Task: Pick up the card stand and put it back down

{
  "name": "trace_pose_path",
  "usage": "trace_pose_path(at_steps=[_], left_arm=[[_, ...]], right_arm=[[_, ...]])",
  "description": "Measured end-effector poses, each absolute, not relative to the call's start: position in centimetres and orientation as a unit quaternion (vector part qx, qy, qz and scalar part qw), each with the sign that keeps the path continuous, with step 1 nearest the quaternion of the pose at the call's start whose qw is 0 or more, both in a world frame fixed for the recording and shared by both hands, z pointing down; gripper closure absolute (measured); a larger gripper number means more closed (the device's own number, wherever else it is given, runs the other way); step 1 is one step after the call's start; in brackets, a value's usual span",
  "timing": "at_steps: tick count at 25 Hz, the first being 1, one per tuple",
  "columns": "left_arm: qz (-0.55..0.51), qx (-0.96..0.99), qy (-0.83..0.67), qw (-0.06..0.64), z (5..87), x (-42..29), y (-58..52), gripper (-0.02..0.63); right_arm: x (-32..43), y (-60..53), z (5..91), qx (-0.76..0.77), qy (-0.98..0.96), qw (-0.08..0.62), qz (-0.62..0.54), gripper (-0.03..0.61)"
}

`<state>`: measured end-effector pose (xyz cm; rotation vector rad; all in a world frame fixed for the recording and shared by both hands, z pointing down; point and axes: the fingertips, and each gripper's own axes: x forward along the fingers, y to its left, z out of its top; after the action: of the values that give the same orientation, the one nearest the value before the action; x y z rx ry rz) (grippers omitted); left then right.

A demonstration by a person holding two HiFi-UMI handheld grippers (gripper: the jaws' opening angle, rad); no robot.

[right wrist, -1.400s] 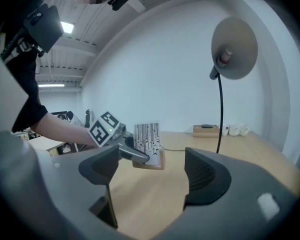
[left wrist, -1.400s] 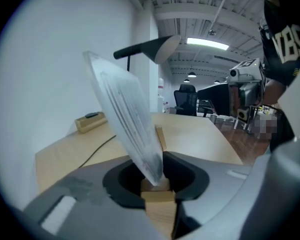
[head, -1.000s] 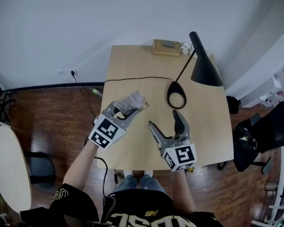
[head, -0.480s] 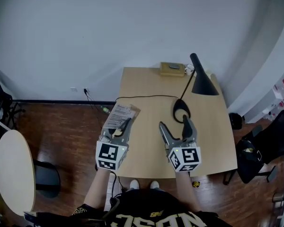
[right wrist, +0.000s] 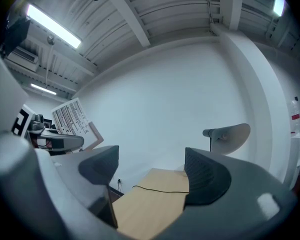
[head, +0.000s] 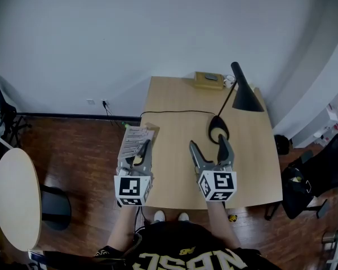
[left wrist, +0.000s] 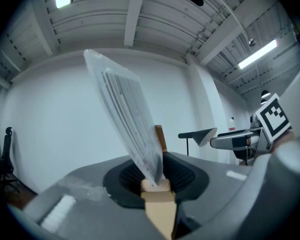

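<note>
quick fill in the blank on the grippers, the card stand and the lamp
1. The left gripper is shut on the card stand's ___ base.
2. The right gripper has its jaws ___, with nothing between them.
3. The black lamp stands on the table, nearer the ___ gripper.

Missing words: wooden; open; right

Lower edge of the left gripper view crops the stand (left wrist: 158, 206); in the head view the left tongs (head: 142, 149) mostly hide its foot, and print on the card (head: 134, 139) is unreadably small.
</note>
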<state>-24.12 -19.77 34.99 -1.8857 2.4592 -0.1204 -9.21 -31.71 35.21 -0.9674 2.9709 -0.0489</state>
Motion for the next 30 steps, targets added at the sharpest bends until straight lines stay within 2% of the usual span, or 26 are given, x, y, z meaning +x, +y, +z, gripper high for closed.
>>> trace_pose_path(at_steps=[14,24,30], left_arm=[[-0.07,-0.606,0.792,-0.019,39.2,-24.5,-17.9,0.506],[-0.151,-0.622,0.765,-0.073,47.4,-29.4,-16.1,0.506],[-0.217,-0.653,0.721,-0.076,52.8,-33.8,-18.4,0.506]], right_arm=[[-8.5,-30.8,38.7,-0.297,0.954,-0.026,-0.038,0.16],[-10.6,-29.0,44.8,-0.269,0.957,-0.088,-0.071,0.16],[-11.6,-29.6,49.9,-0.267,0.95,-0.132,-0.09,0.161]])
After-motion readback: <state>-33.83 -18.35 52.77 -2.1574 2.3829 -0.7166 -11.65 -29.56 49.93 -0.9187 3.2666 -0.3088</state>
